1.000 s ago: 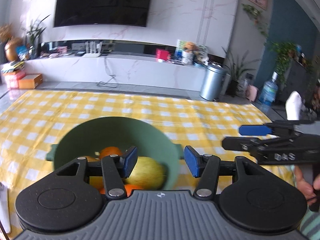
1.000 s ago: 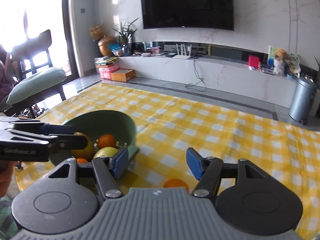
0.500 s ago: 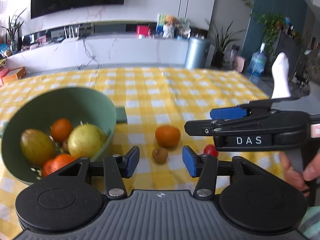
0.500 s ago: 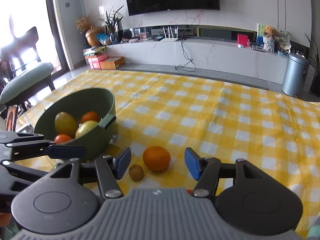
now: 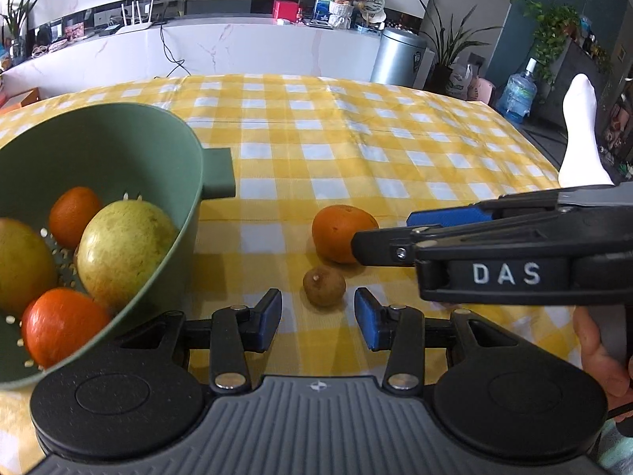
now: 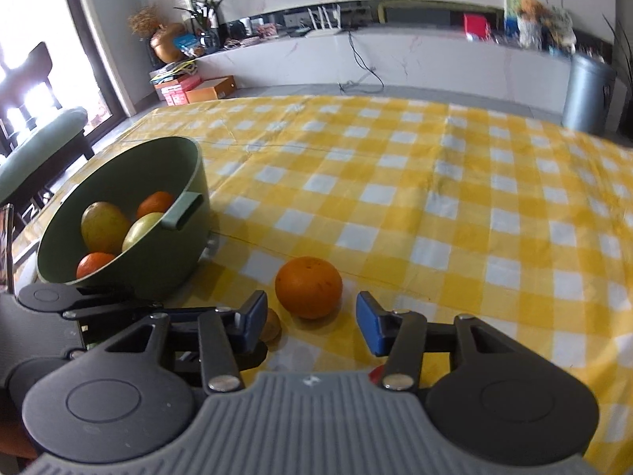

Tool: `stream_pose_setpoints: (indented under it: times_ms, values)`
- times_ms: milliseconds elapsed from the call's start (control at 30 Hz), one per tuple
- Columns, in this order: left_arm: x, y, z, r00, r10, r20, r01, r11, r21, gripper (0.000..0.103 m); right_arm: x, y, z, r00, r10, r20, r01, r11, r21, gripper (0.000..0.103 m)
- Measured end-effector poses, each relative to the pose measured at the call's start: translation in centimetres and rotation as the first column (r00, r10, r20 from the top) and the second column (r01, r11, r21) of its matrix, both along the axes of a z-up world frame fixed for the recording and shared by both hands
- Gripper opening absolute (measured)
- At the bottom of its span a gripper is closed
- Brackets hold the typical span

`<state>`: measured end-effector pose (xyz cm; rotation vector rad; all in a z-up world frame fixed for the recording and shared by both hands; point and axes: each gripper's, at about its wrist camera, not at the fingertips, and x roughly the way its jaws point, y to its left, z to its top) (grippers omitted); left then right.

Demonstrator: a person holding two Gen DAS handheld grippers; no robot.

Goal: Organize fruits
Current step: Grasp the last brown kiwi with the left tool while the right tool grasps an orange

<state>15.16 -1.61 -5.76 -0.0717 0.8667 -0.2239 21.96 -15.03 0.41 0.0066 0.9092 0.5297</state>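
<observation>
My right gripper (image 6: 310, 318) hangs open and empty, the orange (image 6: 308, 287) on the checked cloth just beyond its fingers. My left gripper (image 5: 318, 318), also open and empty, faces the small brown fruit (image 5: 324, 285), right of the green bowl (image 5: 198, 166).

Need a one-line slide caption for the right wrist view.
Open right gripper lined up on an orange beside a small brown fruit on the yellow checked tablecloth; green colander holds four fruits.

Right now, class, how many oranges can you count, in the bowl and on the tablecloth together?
3. Two lie inside the green colander bowl: one at the back, one at the front. The third sits on the checked tablecloth. Others could be hidden beneath the bowl's fruit.
</observation>
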Motion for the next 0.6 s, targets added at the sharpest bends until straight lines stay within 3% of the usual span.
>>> stream_pose_setpoints:
  times_ms: [300, 600]
  values:
    - [1.3, -0.6, -0.4, 1.000, 0.001, -0.019, -0.001, 1.000, -0.017, 0.047, 1.6, -0.2, -1.1, 0.995, -0.060, -0.074, 0.064, 0.996, 0.057, 0.048]
    - [1.2, -0.7, -0.4, 1.000, -0.019, -0.009, 0.019, 1.000, -0.003, 0.029, 2.2, 0.6, -1.8, 0.995, -0.051, -0.090, 0.059, 0.995, 0.086, 0.048]
